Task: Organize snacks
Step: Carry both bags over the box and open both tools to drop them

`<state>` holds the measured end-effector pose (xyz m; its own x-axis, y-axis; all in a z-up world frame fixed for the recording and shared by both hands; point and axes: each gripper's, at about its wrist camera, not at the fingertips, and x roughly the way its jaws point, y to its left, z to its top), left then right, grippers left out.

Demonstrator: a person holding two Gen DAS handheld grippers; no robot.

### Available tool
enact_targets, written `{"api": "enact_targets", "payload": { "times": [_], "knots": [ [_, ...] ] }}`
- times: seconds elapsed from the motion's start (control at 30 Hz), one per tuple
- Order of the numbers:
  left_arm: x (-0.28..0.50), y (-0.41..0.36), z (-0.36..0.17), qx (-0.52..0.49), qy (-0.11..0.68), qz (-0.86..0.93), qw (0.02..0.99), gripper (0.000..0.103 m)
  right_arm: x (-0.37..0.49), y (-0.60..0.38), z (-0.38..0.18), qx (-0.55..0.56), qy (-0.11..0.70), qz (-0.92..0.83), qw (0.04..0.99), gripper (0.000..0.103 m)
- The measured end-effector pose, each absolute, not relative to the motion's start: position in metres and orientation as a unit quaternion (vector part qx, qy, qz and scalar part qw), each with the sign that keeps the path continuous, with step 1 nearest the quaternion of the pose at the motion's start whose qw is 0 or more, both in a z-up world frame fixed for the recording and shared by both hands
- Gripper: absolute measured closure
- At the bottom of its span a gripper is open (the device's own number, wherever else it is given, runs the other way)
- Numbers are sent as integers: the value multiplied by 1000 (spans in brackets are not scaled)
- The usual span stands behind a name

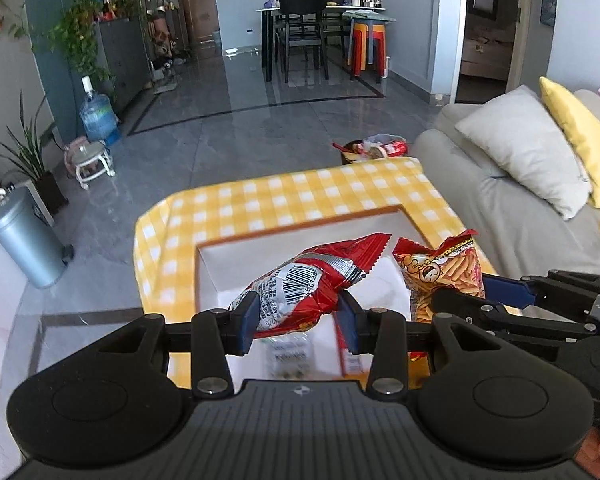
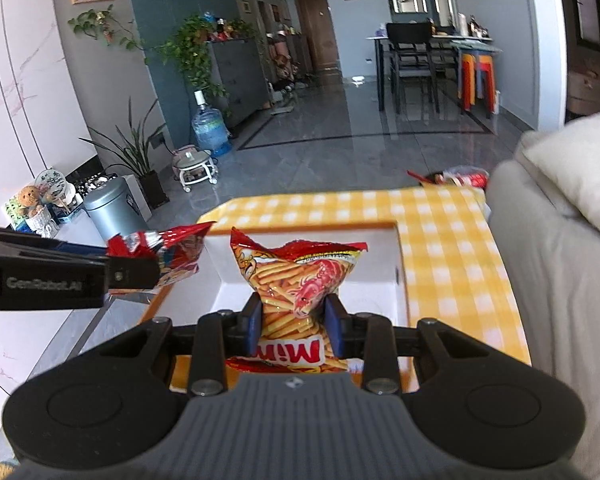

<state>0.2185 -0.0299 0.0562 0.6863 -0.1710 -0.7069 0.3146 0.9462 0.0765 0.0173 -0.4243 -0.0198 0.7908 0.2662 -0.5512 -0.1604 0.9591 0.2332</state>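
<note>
Now both packets hang over the white box (image 1: 384, 280), its rim clear all round. Left gripper (image 1: 302, 312) clamps the red packet (image 1: 300, 284), long axis running far-right; right gripper (image 2: 294, 320) pinches the shrimp-stick bag (image 2: 296, 280) upright.

Both wrist views look down close, sharing the checkered table (image 1: 300, 196).

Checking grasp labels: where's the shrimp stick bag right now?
The shrimp stick bag is pinched in the right gripper, over the white box on the yellow checked cloth, right of the red bag in the left gripper.
</note>
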Motion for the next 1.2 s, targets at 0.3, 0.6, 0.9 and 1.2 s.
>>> {"api": "enact_targets", "payload": {
  "times": [0.3, 0.6, 0.9, 1.2],
  "knots": [
    [263, -30, 26, 152, 388, -111, 902, 56, 74, -400, -33, 51, 330, 124, 934, 73],
    [292, -23, -20, 178, 419, -99, 885, 56, 133, -382, -74, 34, 390, 131, 911, 73],
    [299, -49, -38, 261, 391, -119, 875, 56, 168, -369, -110, -3, 430, 129, 894, 73],
    [321, -52, -49, 209, 427, -133, 870, 56, 175, -375, -132, -10, 454, 117, 883, 73]
  ]
}}
